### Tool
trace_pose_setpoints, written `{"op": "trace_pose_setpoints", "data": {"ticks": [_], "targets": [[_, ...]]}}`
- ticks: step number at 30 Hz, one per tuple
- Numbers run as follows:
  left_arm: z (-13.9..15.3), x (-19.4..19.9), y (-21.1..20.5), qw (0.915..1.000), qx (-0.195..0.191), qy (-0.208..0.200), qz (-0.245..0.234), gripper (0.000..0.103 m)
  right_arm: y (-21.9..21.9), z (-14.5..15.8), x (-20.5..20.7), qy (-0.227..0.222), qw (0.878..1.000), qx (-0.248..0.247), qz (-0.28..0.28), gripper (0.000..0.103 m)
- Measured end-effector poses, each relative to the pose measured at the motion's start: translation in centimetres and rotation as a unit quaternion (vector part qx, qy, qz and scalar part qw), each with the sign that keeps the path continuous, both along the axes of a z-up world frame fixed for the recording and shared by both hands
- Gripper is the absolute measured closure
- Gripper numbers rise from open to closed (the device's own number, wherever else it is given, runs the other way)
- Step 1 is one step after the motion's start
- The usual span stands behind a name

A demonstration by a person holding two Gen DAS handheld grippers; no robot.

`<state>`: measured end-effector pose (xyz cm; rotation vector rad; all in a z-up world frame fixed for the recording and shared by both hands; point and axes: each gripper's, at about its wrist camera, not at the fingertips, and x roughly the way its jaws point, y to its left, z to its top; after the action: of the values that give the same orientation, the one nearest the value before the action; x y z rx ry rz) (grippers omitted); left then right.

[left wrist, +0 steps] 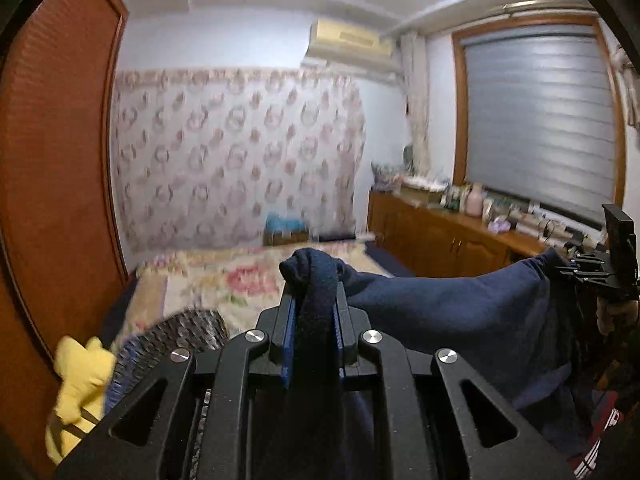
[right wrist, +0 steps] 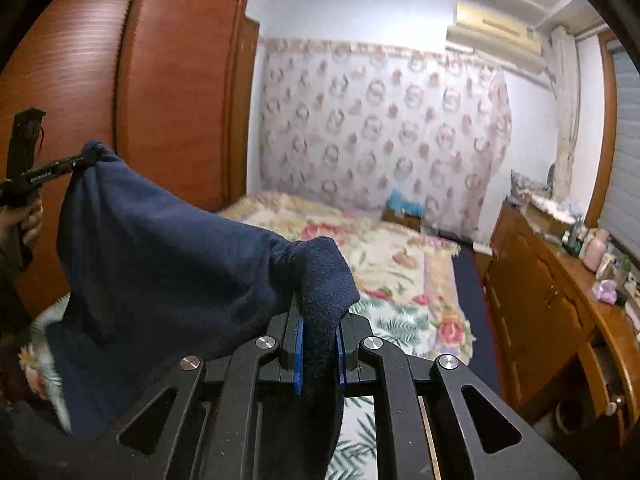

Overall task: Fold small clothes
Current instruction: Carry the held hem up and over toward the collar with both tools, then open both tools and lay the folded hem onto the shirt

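Note:
A dark navy garment (left wrist: 452, 308) hangs in the air, stretched between my two grippers above the floral bed. My left gripper (left wrist: 314, 300) is shut on one bunched corner of it. My right gripper (right wrist: 320, 316) is shut on another corner of the navy garment (right wrist: 160, 248), which drapes down to the left. In the left wrist view the right gripper (left wrist: 588, 270) shows at the far right holding the cloth. In the right wrist view the left gripper (right wrist: 86, 158) shows at the far left, with a hand below it.
A bed with a floral blanket (right wrist: 400, 264) lies below. A wooden wardrobe (right wrist: 160, 80) stands to the left, a wooden cabinet (right wrist: 552, 304) with bottles to the right. A patterned cloth (left wrist: 176, 340) and a yellow item (left wrist: 80, 380) lie at the lower left.

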<state>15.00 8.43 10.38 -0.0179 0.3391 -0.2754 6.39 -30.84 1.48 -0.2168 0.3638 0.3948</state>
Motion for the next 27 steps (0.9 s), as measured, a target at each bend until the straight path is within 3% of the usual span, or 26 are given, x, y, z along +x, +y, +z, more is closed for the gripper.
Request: {"op": "trace_pose_setpoints", "data": {"ticks": [5, 7, 10, 14, 16, 19, 24, 27], "targets": [[-3.8, 4.8, -1.4, 0.9986, 0.012, 0.052, 0.006, 0.087, 1.6, -3.3, 6.7, 0.041, 0.999, -0.016, -0.018, 0.091], [-4.8, 5.9, -1.7, 0.9976, 0.017, 0.066, 0.008, 0.087, 2.2, -3.0, 8.6, 0.058, 0.998, -0.015, -0.022, 0.091], [-5.9, 7.1, -2.3, 0.9961, 0.027, 0.084, 0.008, 0.087, 2.5, -0.3, 10.2, 0.088, 0.996, -0.011, -0.025, 0.091], [-6.9, 7.6, -2.3, 0.9931, 0.02, 0.115, 0.005, 0.083, 2.3, 1.6, 10.3, 0.114, 0.993, -0.013, -0.037, 0.076], [-7.3, 7.3, -2.5, 0.9919, 0.019, 0.125, 0.0, 0.074, 2.3, 2.6, 10.0, 0.117, 0.992, -0.011, -0.044, 0.072], [-7.2, 6.4, -2.6, 0.9929, 0.021, 0.117, 0.002, 0.055, 1.7, 3.0, 9.0, 0.103, 0.993, -0.001, -0.057, 0.05], [-6.6, 3.8, -2.3, 0.9936, 0.013, 0.112, -0.014, 0.026, 0.3, 6.9, 4.4, 0.078, 0.993, 0.015, -0.089, 0.048], [-6.0, 1.9, -2.5, 0.9943, 0.014, 0.104, -0.018, 0.026, -0.1, 9.9, 0.2, 0.054, 0.994, 0.013, -0.099, 0.048]]}}
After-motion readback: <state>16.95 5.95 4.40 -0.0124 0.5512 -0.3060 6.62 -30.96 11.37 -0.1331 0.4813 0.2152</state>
